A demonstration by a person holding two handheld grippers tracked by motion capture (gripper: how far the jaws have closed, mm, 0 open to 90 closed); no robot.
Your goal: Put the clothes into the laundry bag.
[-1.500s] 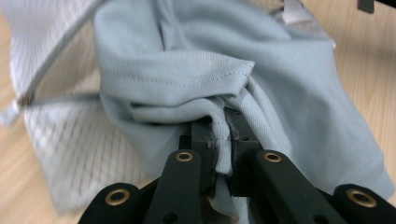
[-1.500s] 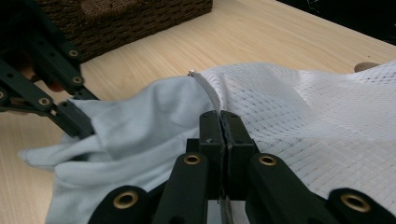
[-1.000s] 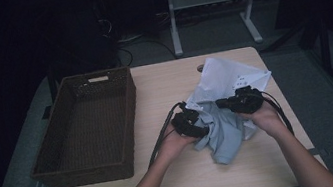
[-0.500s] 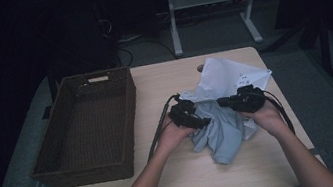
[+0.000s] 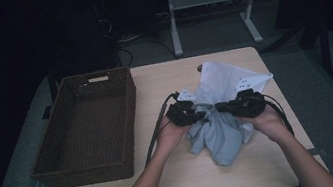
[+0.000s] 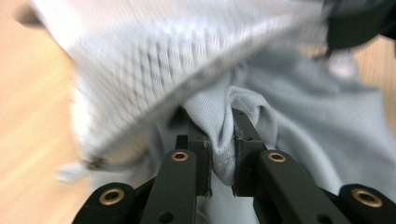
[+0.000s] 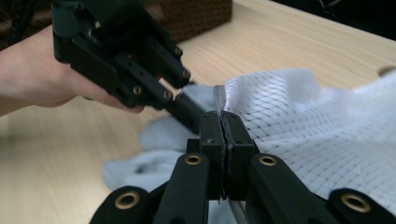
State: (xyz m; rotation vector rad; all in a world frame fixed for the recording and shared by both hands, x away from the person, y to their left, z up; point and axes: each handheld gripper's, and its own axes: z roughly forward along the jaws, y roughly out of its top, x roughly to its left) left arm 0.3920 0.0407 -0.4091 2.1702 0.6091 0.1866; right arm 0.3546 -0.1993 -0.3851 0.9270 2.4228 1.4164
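Both the left gripper, whose jaws have just been closing, and the right gripper now pinch the pale garment, which probably awaits folding, with the wicker basket unfilled.

I see soft pale-blue mesh cloth on the matt light wood table – left, a rough woven wicker basket

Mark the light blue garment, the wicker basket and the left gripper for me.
light blue garment point(image 5: 219, 138), high view, on its bunched lower part.
wicker basket point(image 5: 126, 111), high view, on its right wall.
left gripper point(image 6: 219, 154), left gripper view, between its tips, which pinch a fold of the garment.
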